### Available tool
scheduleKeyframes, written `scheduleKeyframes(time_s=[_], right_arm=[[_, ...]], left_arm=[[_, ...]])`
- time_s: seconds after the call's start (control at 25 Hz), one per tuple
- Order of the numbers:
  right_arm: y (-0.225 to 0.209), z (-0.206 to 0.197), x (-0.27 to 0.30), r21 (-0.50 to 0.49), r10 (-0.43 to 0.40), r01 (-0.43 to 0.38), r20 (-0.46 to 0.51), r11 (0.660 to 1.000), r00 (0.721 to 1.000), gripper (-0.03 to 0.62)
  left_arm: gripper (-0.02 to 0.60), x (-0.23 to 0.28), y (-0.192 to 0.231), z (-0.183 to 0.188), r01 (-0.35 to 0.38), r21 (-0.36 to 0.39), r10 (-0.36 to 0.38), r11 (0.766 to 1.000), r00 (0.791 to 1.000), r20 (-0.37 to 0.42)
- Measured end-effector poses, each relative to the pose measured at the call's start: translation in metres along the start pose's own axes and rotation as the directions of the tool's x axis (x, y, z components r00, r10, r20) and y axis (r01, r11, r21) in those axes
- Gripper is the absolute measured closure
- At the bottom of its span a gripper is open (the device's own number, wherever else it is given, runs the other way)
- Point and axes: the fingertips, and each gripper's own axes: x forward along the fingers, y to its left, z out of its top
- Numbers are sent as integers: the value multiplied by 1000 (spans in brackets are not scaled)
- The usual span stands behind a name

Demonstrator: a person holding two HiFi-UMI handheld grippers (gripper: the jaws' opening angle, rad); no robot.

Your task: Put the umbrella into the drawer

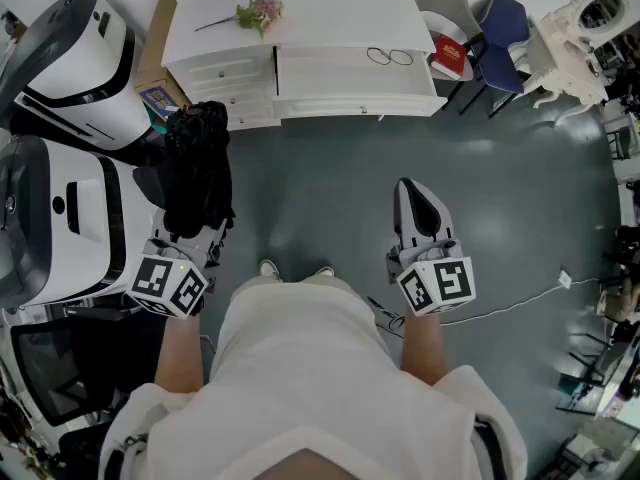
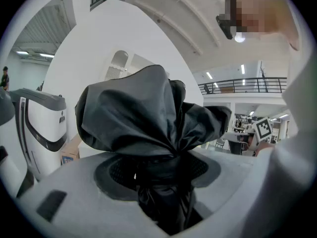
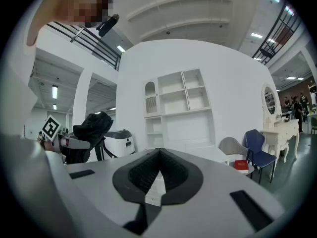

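A black folded umbrella [image 1: 200, 168] stands up out of my left gripper [image 1: 192, 230], whose jaws are shut on its lower part. In the left gripper view the bunched black fabric of the umbrella [image 2: 148, 118] fills the middle, and the left gripper [image 2: 163, 182] clamps it between the pads. My right gripper [image 1: 415, 193] is held level over the floor, shut with nothing in it. Its pads [image 3: 148, 170] meet at the tip of the right gripper [image 3: 158, 152]. A white desk [image 1: 320, 18] with drawer fronts [image 1: 350, 78] stands ahead of me. I cannot tell whether any drawer is open.
Two large white-and-black machines [image 1: 60, 218] [image 1: 70, 58] stand close on my left. A blue chair [image 1: 500, 28], a grey chair [image 1: 445, 3] with a red book [image 1: 452, 56] and a white dressing table [image 1: 580, 28] are to the right of the desk. A white cable [image 1: 520, 303] runs across the grey floor.
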Motion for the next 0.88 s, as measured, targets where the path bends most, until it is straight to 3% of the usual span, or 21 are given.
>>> scheduleKeyframes(time_s=[0.44, 0.64, 0.88], right_arm=[[-14, 9, -18, -15, 0, 0, 13, 1000, 1000, 595], [-35, 5, -38, 83, -9, 4, 53, 997, 999, 594], [-57, -2, -54, 82, -25, 22, 38, 996, 999, 594]], left_arm=[[316, -6, -18, 5, -18, -12, 18, 1000, 1000, 13], [316, -9, -35, 0, -33, -14, 33, 999, 999, 20], [316, -13, -50, -3, -40, -54, 42, 998, 998, 39]])
